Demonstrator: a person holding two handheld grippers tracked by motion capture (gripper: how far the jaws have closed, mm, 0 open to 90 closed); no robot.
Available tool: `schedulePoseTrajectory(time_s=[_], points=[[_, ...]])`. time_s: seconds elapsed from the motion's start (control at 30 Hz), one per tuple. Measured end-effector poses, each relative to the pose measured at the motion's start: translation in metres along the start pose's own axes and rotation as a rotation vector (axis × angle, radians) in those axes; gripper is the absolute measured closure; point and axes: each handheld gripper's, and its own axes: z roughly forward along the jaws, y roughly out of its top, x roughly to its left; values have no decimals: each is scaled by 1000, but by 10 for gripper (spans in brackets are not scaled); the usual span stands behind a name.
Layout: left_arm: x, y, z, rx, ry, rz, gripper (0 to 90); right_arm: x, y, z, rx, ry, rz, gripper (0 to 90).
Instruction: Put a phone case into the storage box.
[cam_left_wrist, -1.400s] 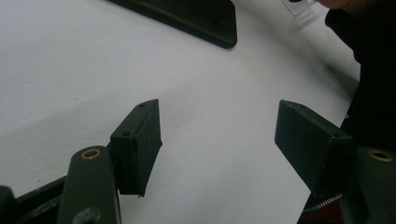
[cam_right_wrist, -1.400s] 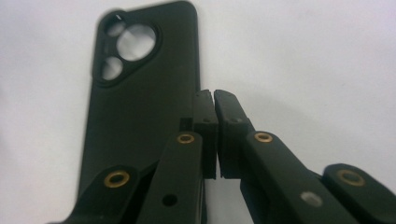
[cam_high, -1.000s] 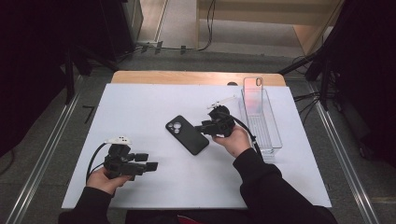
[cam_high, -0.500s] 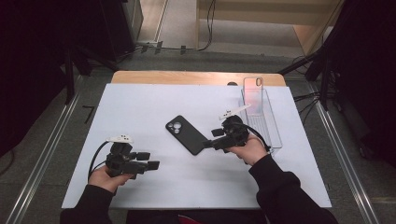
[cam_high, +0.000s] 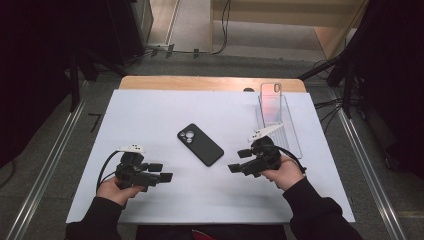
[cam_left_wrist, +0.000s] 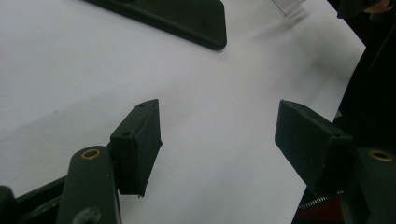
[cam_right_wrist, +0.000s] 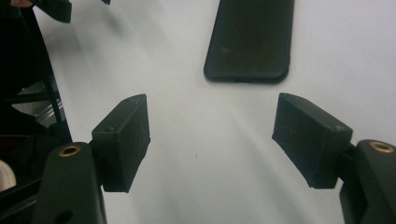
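Note:
A black phone lies face down, camera end toward the far left, in the middle of the white table. My left gripper hovers near the front left, open, nothing between its jaws; its own view shows the phone's corner ahead. My right gripper sits right of the phone's near end, open and empty. In the right gripper view the phone's end lies just beyond the jaws.
A clear plastic tray stands at the right side of the table, with a clear phone case leaning upright at its far end. A wooden edge borders the table's back. Metal rails run along both sides on the floor.
My right gripper has drawn back from beside the phone toward the front right and let it lie. The left gripper has barely moved. The phone stays where it was.

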Motion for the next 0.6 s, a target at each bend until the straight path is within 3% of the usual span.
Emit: schedulePoseTrajectory(time_s=[0.3, 0.6], points=[[-3, 1, 2, 8, -8, 12, 311, -4, -27, -15, -17, -54, -9, 254], [-6, 3, 5, 14, -20, 25, 311, -7, -53, -26, -10, -58, 2, 254]])
